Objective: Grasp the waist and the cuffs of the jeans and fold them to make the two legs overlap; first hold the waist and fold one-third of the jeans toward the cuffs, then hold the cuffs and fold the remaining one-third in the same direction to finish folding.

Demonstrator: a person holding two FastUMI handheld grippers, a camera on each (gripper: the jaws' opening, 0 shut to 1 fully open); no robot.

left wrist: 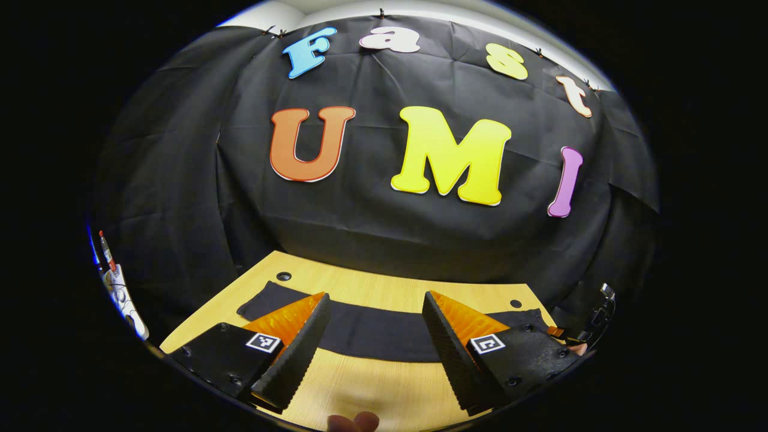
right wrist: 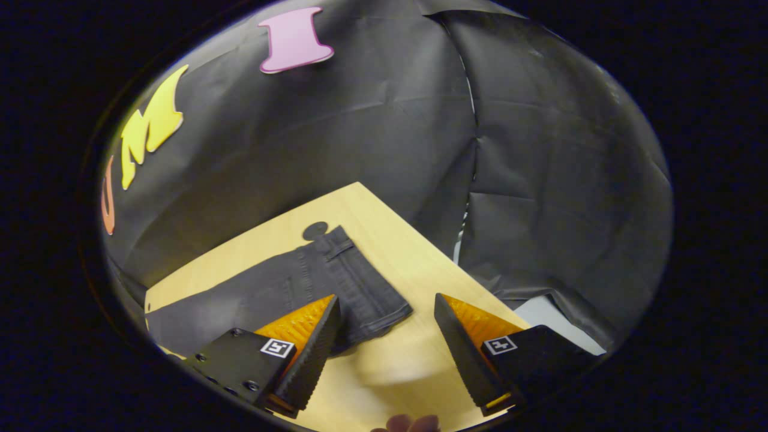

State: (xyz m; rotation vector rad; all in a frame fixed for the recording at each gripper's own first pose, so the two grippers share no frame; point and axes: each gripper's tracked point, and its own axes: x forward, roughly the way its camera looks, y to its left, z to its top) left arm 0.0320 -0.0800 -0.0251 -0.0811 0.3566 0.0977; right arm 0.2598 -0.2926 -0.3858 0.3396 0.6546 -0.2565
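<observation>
The dark grey denim jeans [right wrist: 282, 288] lie flat along the pale wooden table [right wrist: 408, 360]. Both the left gripper [left wrist: 375, 342] and right gripper [right wrist: 387, 348] hover with jaws spread, empty. I'd pinch waistband and cuff edges squarely before folding the legs together.

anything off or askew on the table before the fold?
Nothing stands out. The jeans lie flat on the table, waist end near the right gripper. Both it and the left gripper are open above the table.

Wooden table [left wrist: 372, 384], two round holes [left wrist: 284, 276]
</observation>
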